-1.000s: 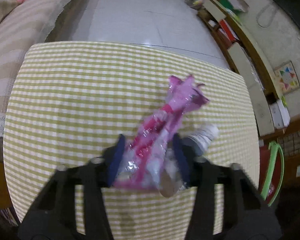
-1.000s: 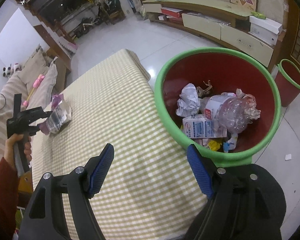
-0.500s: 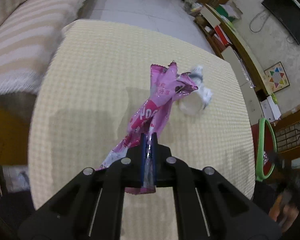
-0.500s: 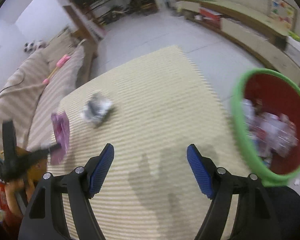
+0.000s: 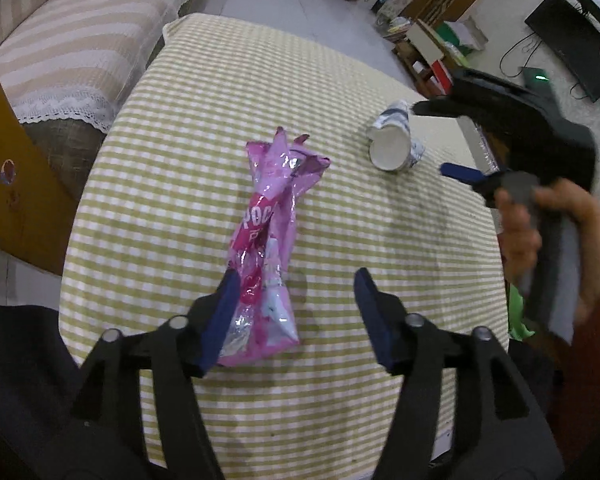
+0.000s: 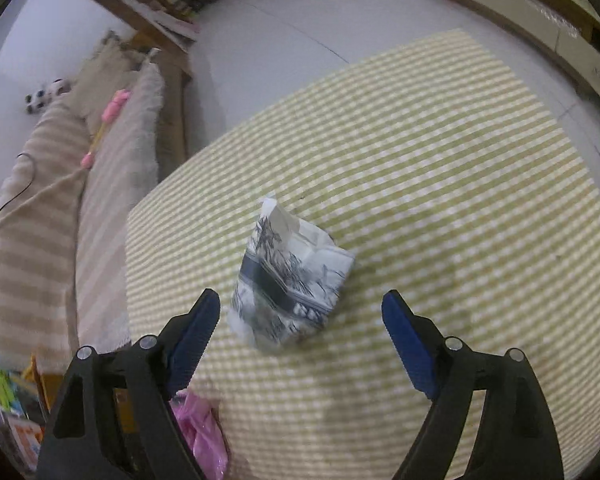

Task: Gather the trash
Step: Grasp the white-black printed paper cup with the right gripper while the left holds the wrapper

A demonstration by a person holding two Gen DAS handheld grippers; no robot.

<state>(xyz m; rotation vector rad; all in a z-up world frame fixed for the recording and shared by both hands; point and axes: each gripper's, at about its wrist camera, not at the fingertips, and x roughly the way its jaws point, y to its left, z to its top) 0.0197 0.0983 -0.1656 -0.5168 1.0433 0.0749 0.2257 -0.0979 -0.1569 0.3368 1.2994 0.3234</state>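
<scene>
Left wrist view: my left fingers (image 5: pixel 294 316) are spreading, the crinkled pink wrapper (image 5: pixel 270 236) lying between them on the checked surface (image 5: pixel 204 128), touching the left pad. Far right lies a crushed paper cup (image 5: pixel 394 144), mouth toward me, nothing visible inside. My right fingers (image 6: pixel 300 346) are widening around it, pads clear.

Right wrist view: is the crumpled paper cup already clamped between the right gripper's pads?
No. The paper cup lies on the checked tablecloth, with gaps to both pads of the opening right gripper.
</scene>
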